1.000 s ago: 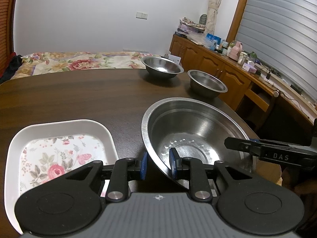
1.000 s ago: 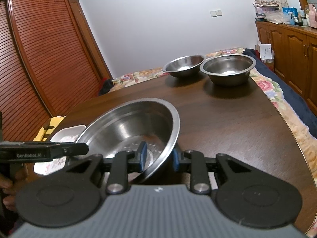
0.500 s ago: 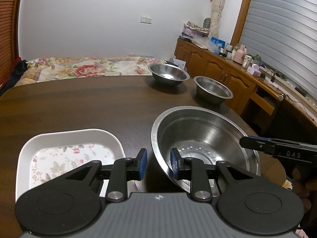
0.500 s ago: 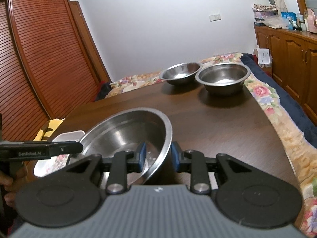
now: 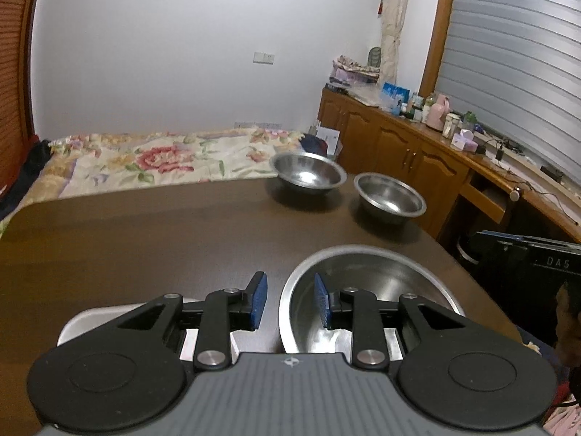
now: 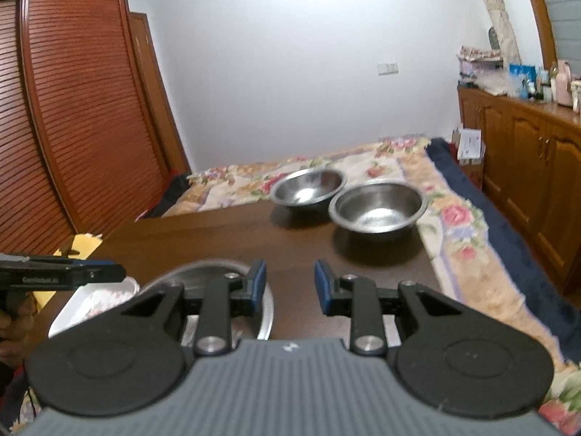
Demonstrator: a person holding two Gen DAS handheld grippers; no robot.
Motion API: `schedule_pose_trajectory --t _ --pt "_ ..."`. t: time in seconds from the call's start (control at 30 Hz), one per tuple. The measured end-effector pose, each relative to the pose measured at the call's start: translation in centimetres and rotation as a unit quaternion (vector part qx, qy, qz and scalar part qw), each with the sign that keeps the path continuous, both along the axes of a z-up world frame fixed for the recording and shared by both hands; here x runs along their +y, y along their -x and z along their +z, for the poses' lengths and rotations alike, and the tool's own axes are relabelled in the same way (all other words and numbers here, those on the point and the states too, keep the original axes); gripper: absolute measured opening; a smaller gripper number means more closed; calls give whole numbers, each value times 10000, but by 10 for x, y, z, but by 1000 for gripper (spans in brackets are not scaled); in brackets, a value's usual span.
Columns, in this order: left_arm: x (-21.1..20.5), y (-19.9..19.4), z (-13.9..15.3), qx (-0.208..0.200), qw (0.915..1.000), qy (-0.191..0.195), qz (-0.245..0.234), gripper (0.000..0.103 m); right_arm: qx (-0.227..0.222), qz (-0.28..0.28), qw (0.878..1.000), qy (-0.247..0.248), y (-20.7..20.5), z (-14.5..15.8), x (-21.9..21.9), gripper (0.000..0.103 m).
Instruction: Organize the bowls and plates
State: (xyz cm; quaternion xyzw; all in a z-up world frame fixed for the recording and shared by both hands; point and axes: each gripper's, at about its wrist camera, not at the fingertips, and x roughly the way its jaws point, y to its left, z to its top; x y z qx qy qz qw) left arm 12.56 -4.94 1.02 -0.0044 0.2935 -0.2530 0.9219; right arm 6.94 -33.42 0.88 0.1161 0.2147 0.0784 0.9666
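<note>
- The large round stainless-steel bowl sits on the dark brown wooden table at its near edge, just under both grippers, with neither one gripping it.
- The left gripper has its blue-padded jaws spread apart; the bowl's near rim lies below the gap between them.
- The right gripper is likewise parted and empty, above the bowl's right side.
- A white rectangular plate with a floral print lies just left of the bowl.
- Two smaller steel bowls stand side by side at the table's far end.
- A floral bedspread lies beyond.
</note>
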Motion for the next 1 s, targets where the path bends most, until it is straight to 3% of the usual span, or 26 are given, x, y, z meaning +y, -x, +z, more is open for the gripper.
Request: schedule_pose_trajectory --t 0.5,1.0 --pt "-34 -22 25 -203 9994 -84 -284 36 -219 -107 9995 216 -24 20 -22 36" --pt "-59 -98 24 -82 9991 -392 -172 41 184 348 9979 516 -130 25 -27 38"
